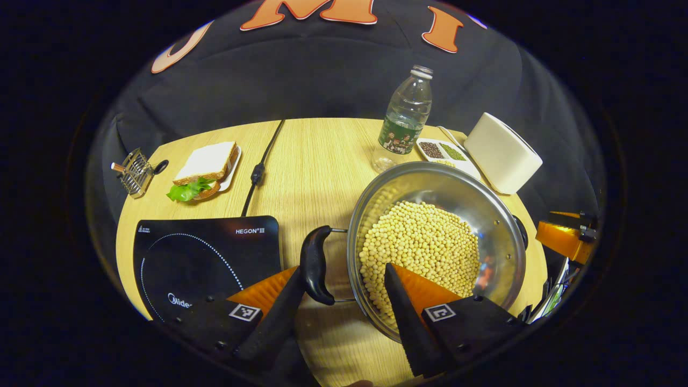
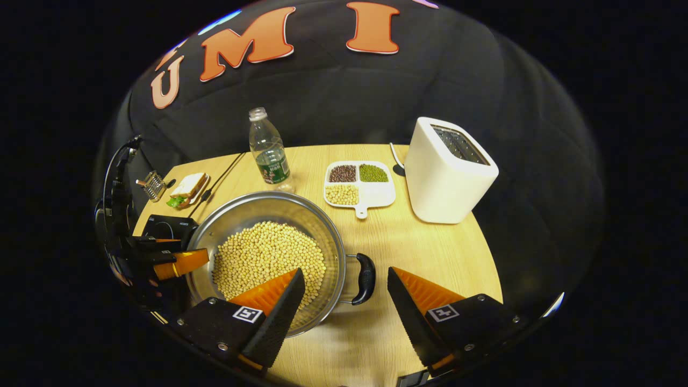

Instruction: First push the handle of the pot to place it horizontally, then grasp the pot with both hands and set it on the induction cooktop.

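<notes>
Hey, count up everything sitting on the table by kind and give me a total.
Pot of soybeans: 1
Induction cooktop: 1
Water bottle: 1
Toaster: 1
Divided bean dish: 1
Sandwich: 1
Small wire rack: 1
Total: 7

Bright, warm light falls from above onto the table [image 1: 317, 156], and the wood glows evenly in both views. Glare streaks the inner wall of the pot [image 1: 500, 252], with an orange smear reflected there. Soft, short shadows sit under the pot handle [image 2: 365, 278] and beside the toaster [image 2: 449, 172]. The bottle [image 1: 406, 118] catches small highlights. The cooktop [image 1: 204, 258] shows a dull sheen. Fisheye bending curves the table's rim hard, and the edges go dark, perhaps slightly soft. The centre stays sharp.
</notes>
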`<state>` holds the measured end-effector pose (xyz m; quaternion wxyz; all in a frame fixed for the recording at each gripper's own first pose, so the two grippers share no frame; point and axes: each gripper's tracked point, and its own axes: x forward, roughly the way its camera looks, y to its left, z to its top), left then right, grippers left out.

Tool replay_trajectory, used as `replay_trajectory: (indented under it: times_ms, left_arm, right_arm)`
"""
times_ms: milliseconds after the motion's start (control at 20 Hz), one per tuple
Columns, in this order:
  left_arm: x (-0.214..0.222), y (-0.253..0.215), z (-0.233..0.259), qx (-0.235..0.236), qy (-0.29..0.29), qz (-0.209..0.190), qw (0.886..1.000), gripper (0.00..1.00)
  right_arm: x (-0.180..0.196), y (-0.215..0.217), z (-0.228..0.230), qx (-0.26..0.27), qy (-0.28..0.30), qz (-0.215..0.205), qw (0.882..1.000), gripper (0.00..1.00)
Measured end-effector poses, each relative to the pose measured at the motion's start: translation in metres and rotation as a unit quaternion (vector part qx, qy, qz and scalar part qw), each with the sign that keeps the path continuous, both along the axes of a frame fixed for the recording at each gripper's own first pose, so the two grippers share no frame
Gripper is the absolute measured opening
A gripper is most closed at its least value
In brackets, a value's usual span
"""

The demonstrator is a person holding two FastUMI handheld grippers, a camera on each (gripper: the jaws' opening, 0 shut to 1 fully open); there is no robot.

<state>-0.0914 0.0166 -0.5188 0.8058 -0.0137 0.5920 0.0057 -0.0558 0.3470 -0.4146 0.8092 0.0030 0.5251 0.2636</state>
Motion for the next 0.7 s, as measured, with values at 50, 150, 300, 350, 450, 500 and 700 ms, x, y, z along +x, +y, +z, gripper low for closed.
replay_trajectory:
  times_ms: [50,150,300,350,450,500,700]
  left_arm:
    - [0.0,-0.002,-0.003,-0.001,0.003,-0.004,1.0,0.95]
    - [0.003,0.002,-0.006,0.006,0.0,-0.007,1.0,0.89]
    - [0.007,0.008,-0.01,0.014,-0.007,-0.003,1.0,0.82]
    - [0.007,0.009,-0.013,0.013,-0.008,-0.001,1.0,0.74]
    - [0.006,0.011,-0.015,0.017,-0.005,0.004,1.0,0.72]
    - [0.008,0.01,-0.019,0.019,-0.005,0.005,1.0,0.72]
    - [0.01,0.012,-0.02,0.03,-0.004,-0.004,1.0,0.71]
  right_arm:
    - [0.0,0.001,-0.01,-0.007,0.009,0.0,1.0,0.96]
    - [0.0,0.003,-0.027,-0.019,0.022,0.001,1.0,0.96]
    - [0.001,0.007,-0.046,-0.035,0.036,-0.002,0.999,0.93]
    - [0.001,0.008,-0.051,-0.038,0.04,-0.002,0.998,0.9]
    - [0.002,0.012,-0.06,-0.045,0.044,0.0,0.998,0.87]
    - [0.001,0.013,-0.064,-0.049,0.045,0.002,0.998,0.86]
    - [-0.01,0.022,-0.079,-0.047,0.067,0.012,0.997,0.76]
